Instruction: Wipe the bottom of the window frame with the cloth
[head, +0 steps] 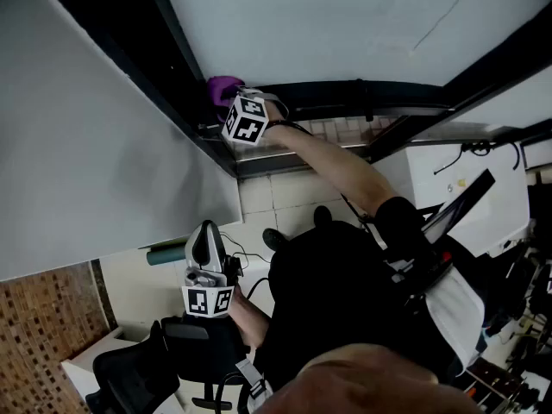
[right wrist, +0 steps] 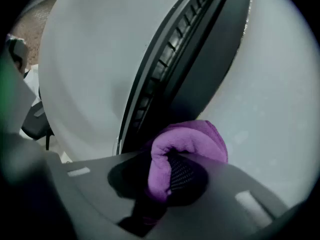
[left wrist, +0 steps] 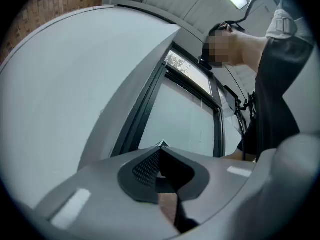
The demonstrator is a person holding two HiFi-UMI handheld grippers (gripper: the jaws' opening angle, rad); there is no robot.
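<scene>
Count: two tongs, one cloth, one window frame. The right tongs (head: 233, 102) are at the window frame (head: 362, 93), at the left end of its dark horizontal rail where a slanted dark member meets it. The person's arm (head: 345, 166) is stretched out to that corner. These tongs pinch the single purple cloth (head: 222, 86). In the right gripper view the cloth (right wrist: 187, 141) is bunched between the two jaws and folded over one pad, its free bulge lying against the frame's dark profile (right wrist: 200, 59), with pale panes on both sides of it. In the head view the cloth appears to touch the rail; actual pressure cannot be told. The left tongs (head: 205, 248) are well apart from the window frame, low beside the person's body. In the left gripper view the left tongs (left wrist: 160, 156) have both jaws pressed together at the tips with nothing between them, and they point toward the frame. Marker cubes: two. One cube (head: 246, 121) is on the right tongs, just beside the frame corner. The other cube (head: 207, 301) is on the left tongs, far from the frame.
</scene>
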